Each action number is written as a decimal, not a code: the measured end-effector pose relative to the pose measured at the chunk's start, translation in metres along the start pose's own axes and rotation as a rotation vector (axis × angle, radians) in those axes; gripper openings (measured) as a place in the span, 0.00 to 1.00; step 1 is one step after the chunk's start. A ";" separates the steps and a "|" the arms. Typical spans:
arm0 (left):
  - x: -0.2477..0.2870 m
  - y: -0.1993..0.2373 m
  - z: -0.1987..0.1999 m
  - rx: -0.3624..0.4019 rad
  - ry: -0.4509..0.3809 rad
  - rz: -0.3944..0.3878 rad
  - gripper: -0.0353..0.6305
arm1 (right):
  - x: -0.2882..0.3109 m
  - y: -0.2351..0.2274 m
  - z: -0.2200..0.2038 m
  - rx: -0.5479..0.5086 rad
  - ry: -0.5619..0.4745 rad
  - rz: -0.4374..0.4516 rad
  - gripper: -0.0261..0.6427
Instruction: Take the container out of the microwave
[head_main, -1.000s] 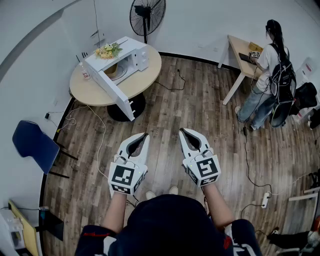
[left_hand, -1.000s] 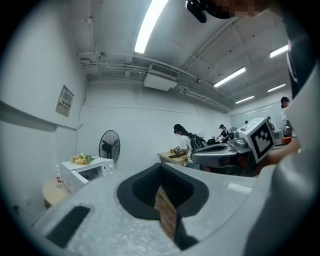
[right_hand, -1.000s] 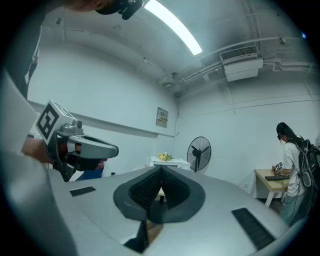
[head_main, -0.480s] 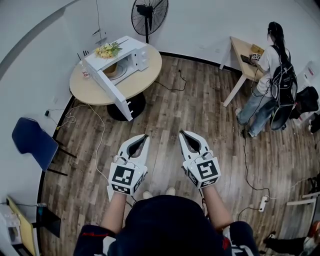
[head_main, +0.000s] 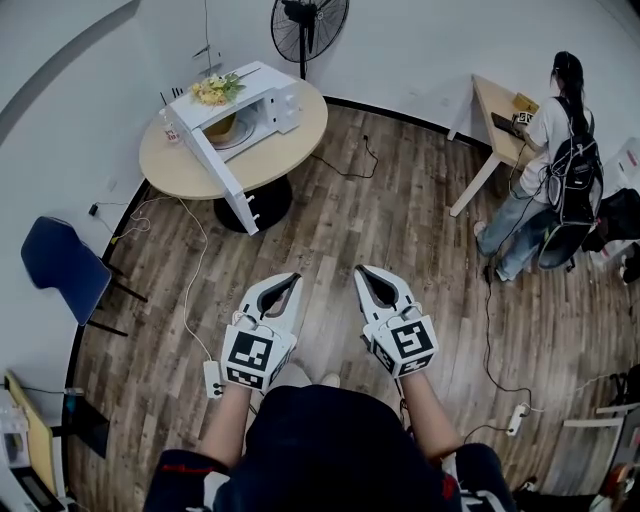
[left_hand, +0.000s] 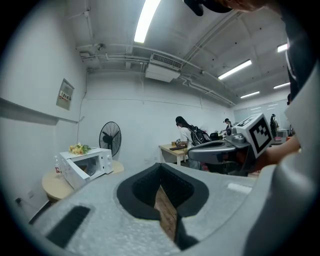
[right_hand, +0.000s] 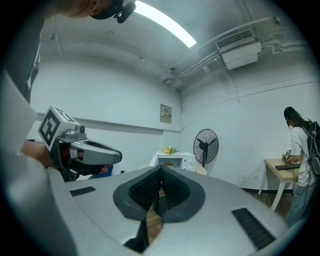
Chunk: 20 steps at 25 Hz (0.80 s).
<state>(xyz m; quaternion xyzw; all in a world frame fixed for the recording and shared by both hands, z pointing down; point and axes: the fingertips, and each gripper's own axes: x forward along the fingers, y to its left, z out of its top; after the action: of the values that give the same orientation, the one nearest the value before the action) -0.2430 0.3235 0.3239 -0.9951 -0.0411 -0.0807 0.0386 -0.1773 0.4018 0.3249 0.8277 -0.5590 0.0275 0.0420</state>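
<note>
You are holding the left gripper (head_main: 292, 278) and right gripper (head_main: 360, 271) clenched and empty. The white box microwave (head_main: 262, 100) is sitting open on the round beige table (head_main: 175, 176), well apart.

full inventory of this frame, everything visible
round table: 1, light wood, upper left
microwave: 1, white, door open, on round table
container: 1, tan, inside microwave
flowers: 1 bunch, yellow, atop microwave
bottle: 1, clear, left of microwave
fan: 1, black, far wall
chair: 1, blue, left wall
desk: 1, light wood, upper right
person: 1, black backpack, at desk
power strips: 2, white, floor
left tongs: 1, white, shut, empty
right tongs: 1, white, shut, empty
</note>
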 end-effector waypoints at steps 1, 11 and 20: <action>0.003 0.001 -0.002 0.002 0.005 0.004 0.07 | 0.003 -0.002 -0.002 0.001 0.002 0.007 0.05; 0.055 0.049 -0.007 -0.037 0.043 0.036 0.07 | 0.062 -0.029 -0.010 -0.019 0.021 0.070 0.05; 0.136 0.135 0.003 -0.066 0.027 0.014 0.07 | 0.168 -0.075 0.000 -0.022 0.027 0.079 0.05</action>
<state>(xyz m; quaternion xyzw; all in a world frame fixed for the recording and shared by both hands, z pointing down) -0.0963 0.2001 0.3334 -0.9950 -0.0310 -0.0951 0.0067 -0.0452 0.2741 0.3375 0.8040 -0.5909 0.0343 0.0574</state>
